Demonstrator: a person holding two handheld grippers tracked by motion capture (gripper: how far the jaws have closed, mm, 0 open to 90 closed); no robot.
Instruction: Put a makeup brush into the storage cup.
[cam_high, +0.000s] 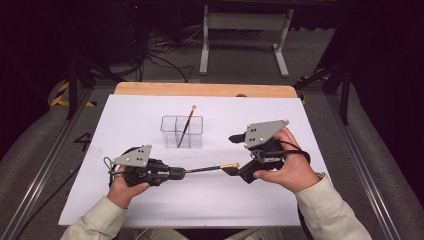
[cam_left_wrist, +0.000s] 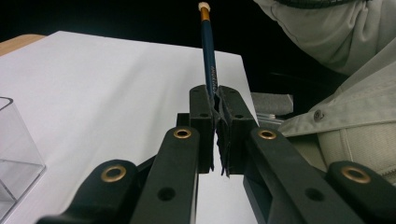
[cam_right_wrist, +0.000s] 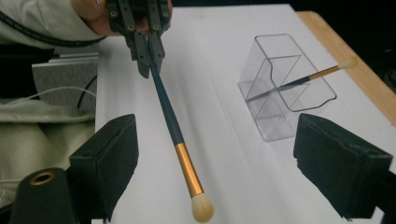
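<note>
Pinching the brush (cam_high: 205, 169) handle level above the bench (cam_high: 125, 200), left gripper (cam_high: 183, 173) steadies it while right gripper (cam_right_wrist: 215, 154) jaws stand spread beside its tip.

A white sheet (cam_high: 150, 200) covers the wooden table (cam_high: 200, 89); cables (cam_high: 160, 60) lie beyond.
</note>
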